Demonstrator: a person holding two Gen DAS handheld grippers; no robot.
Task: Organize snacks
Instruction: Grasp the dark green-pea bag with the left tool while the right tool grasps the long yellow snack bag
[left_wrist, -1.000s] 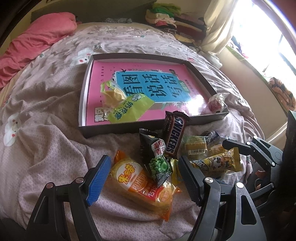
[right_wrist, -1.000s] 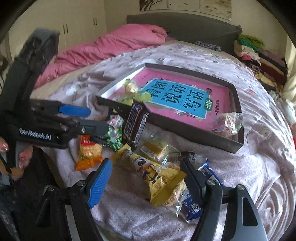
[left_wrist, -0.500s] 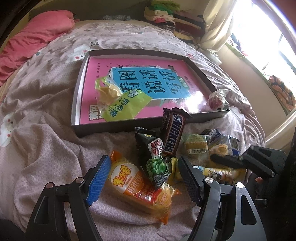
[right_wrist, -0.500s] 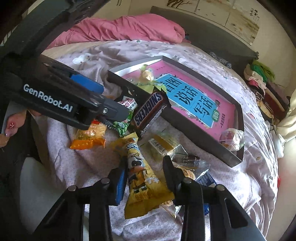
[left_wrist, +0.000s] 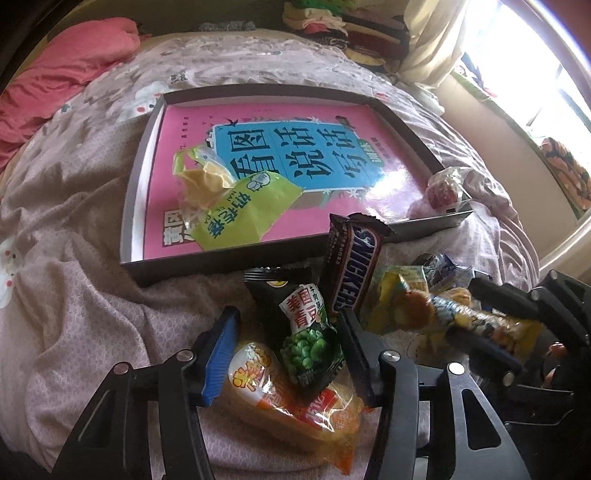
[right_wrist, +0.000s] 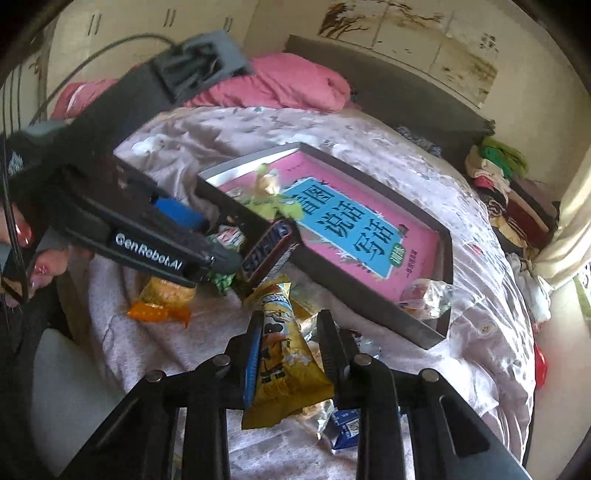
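On the bedspread a dark grey tray holds a pink book, a lime-green pack and a clear-wrapped red sweet. Loose snacks lie in front of it. My left gripper points down over a black-and-green pea pack and an orange pack. Its jaws are closing with both packs between them, and a gap still shows at the blue pad. A Snickers bar leans on the tray wall. My right gripper is closing, with both pads pressed on a yellow panda snack pack.
A pink duvet lies at the far left of the bed and folded clothes are stacked at its far end. A bright window is on the right. A person's hand holds the left gripper. A small blue pack lies under the right gripper.
The right jaws have come together on the yellow pack and the gripper has rolled. The left jaws have narrowed around the pea and orange packs, and that gripper has edged closer to them.
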